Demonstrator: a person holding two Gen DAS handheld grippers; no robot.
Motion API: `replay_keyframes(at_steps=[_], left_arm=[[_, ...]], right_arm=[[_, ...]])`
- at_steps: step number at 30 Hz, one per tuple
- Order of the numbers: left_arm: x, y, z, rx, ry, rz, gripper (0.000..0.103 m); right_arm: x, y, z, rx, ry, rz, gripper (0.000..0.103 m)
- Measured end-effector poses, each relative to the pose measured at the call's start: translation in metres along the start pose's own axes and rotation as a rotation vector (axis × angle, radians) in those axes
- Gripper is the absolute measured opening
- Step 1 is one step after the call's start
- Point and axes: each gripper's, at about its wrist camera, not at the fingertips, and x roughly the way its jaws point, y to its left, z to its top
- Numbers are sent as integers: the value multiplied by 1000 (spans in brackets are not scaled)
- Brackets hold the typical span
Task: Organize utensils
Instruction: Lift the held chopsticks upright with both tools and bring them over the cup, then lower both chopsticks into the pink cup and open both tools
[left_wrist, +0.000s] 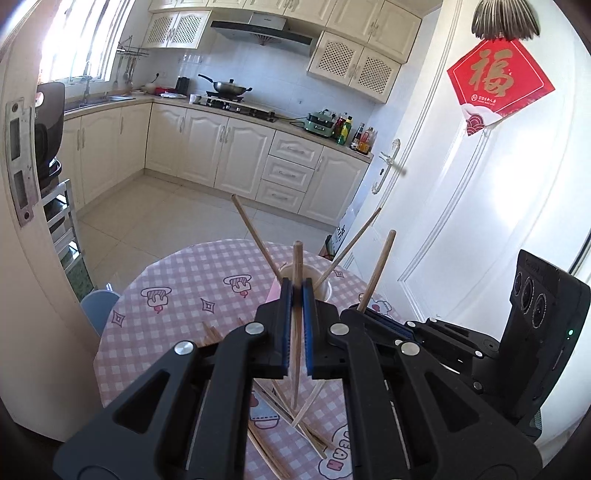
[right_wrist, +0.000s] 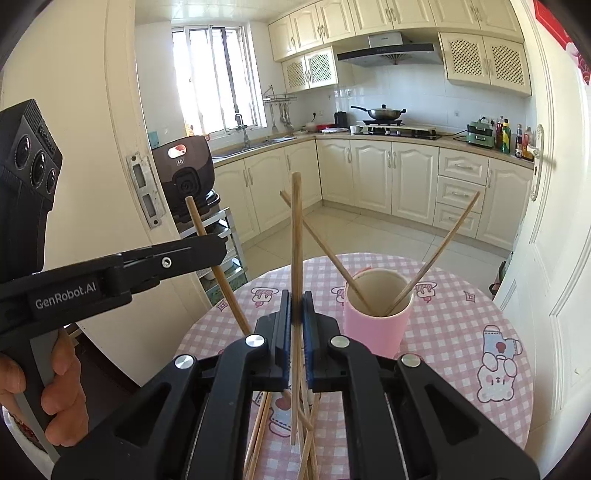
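Left tongs (left_wrist: 295, 295): clamped on one chopstick (left_wrist: 296, 266).
Right tongs (right_wrist: 295, 306): clamped on another chopstick (right_wrist: 295, 229).
Advice: I lower each tip into the pink cup (right_wrist: 373, 328) upright, then release.

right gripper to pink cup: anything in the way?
Nothing. In the right wrist view, only bare checkered tablecloth separates the right gripper, shut on a chopstick, from the pink cup.
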Motion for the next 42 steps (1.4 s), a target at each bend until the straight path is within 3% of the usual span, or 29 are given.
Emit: replay_keyframes(at_steps=[17,25,31,37,42], left_arm=[[-6,-13,22,22,-68,-27,6],[-9,-30,64,77,-176,-13,6],[3,-29,87,66,-232,-3,6],[30,-22,83,54,-222,9,6],[55,-15,71,64,-190,24,6]], right_arm=[[-9,-8,17,-9,-75,-78,4],[-25,-23,58,3,-219,-136,4],[-21,-34,79,6,-294,-177,4],[-2,-44,76,15,-312,-192,4],[15,-49,62,35,-278,-194,4]])
